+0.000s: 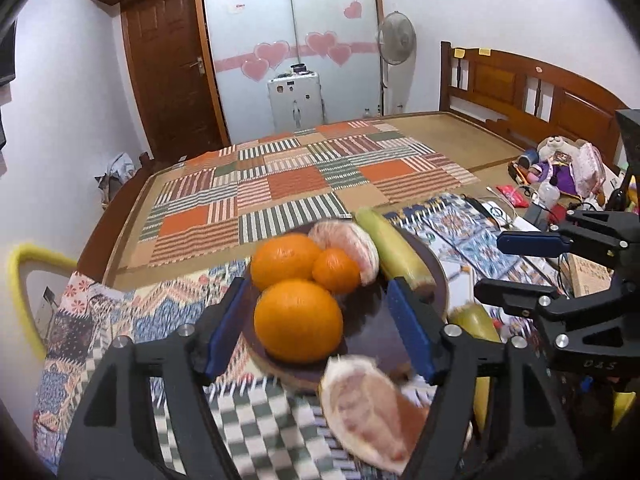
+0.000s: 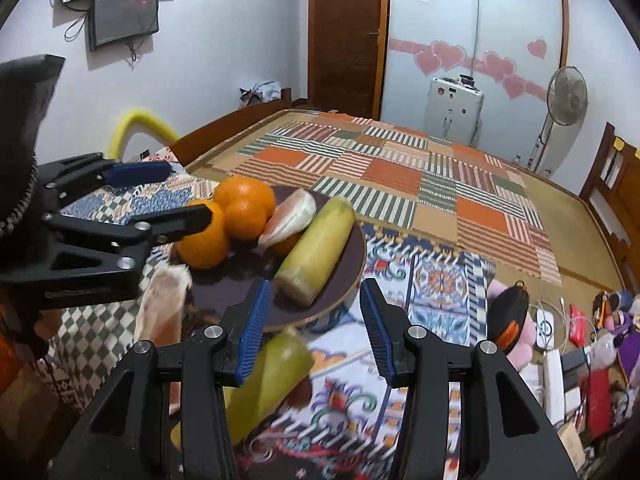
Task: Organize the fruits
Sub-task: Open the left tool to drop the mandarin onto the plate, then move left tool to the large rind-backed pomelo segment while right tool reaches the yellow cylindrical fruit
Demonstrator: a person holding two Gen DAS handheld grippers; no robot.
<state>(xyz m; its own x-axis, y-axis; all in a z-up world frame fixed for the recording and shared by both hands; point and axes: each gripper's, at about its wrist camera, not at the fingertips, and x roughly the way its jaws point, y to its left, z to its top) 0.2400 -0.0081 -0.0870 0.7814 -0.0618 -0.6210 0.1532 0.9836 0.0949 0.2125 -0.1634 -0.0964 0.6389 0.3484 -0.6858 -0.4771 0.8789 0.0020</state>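
Note:
A dark round plate [image 1: 372,328] [image 2: 344,276] on the patterned cloth holds three oranges [image 1: 298,320] [image 2: 244,196], a peeled pomelo piece [image 1: 348,244] [image 2: 290,212] and a yellow-green sugarcane piece [image 1: 394,256] [image 2: 316,248]. My left gripper [image 1: 318,328] is open and empty, its jaws standing either side of the near orange. A loose pomelo wedge [image 1: 372,404] [image 2: 162,308] lies on the cloth below it. My right gripper [image 2: 312,324] is open and empty above a second sugarcane piece [image 2: 268,380] [image 1: 474,320] lying off the plate. Each gripper shows in the other's view, the left [image 2: 152,188] and the right [image 1: 516,268].
The plate sits on patterned cloths [image 1: 120,320] on a wooden bed with a patchwork mat [image 1: 304,184]. Clutter of toys, cables and a black-orange device [image 2: 510,316] lies at the right. A yellow hoop [image 1: 20,280] stands at the left edge. A headboard [image 1: 540,92], a fan [image 1: 396,40] and a door stand behind.

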